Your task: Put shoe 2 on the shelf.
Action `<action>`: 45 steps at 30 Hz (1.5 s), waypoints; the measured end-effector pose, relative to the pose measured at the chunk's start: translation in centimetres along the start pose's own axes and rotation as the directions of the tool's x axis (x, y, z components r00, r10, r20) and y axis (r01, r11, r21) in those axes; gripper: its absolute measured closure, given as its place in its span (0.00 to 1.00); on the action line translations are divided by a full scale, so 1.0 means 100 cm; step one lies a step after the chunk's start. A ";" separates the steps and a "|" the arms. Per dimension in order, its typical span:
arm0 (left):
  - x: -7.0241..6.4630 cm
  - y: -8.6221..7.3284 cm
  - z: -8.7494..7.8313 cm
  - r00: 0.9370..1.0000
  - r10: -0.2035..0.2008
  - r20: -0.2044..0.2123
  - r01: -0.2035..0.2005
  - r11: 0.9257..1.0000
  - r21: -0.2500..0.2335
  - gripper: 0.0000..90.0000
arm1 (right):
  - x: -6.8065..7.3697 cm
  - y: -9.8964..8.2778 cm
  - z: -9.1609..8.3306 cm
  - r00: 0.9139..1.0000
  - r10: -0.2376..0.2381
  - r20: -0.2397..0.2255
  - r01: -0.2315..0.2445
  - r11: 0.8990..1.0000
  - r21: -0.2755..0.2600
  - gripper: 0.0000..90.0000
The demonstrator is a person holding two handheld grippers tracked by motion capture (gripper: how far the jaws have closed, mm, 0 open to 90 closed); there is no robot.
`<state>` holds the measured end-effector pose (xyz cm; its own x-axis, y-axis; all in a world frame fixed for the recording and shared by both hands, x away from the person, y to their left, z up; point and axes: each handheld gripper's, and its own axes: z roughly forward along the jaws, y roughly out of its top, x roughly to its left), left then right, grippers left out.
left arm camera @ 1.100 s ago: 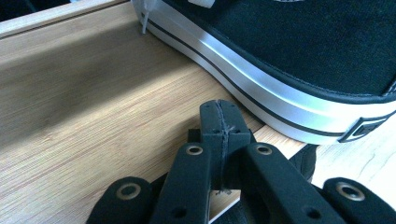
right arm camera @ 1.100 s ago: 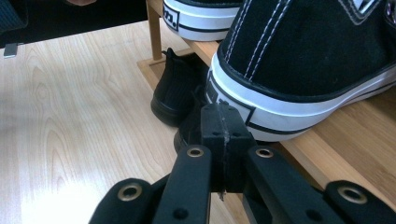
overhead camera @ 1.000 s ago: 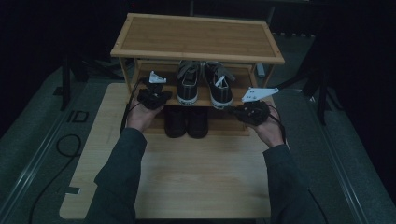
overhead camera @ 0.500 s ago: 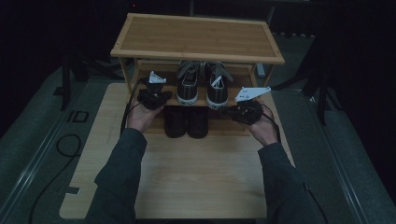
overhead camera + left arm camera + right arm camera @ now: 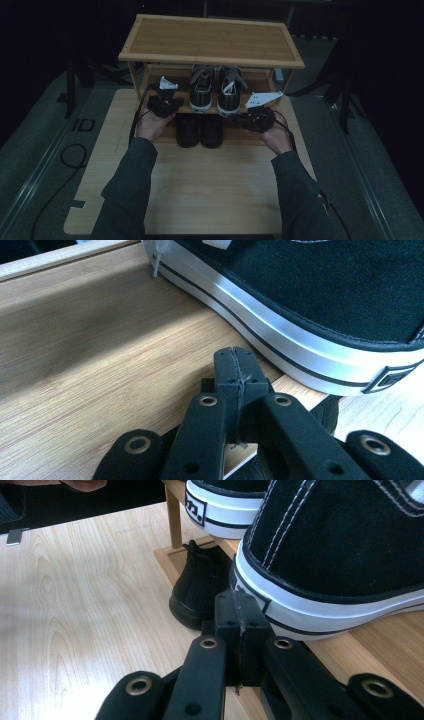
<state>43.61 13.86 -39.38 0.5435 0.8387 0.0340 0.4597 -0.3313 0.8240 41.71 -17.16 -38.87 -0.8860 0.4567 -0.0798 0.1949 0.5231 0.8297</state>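
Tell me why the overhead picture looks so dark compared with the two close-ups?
High view: dim, murky, black surroundings, wooden shoe rack faintly lit. Left gripper view: bright, glare on the black canvas sneaker's white sole. Right gripper view: bright, pale wooden tabletop washed out nearby.

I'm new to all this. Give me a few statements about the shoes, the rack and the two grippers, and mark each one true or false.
1. Both grippers are shut with nothing between their jaws. True: the left gripper and the right gripper are each closed and hold nothing.
2. The black-and-white sneakers sit on the rack's top board. False: they sit on the middle shelf; the top board is bare.
3. A pair of black shoes stands below the sneakers. True.
4. The right gripper holds a sneaker by its laces. False: it is beside the sneaker's heel, holding nothing.
5. The rack is made of wood. True.
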 end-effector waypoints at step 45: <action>-0.009 0.008 0.005 0.999 0.034 0.016 -0.034 0.999 0.017 1.00 | -0.012 -0.021 -0.024 0.999 0.021 0.028 -0.022 1.000 0.008 0.96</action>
<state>43.81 12.65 -38.99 0.5703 0.8197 0.0527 0.4526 -0.3671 0.8127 41.30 -20.52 -39.18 -0.8694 0.4880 -0.0778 0.2173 0.5188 0.8268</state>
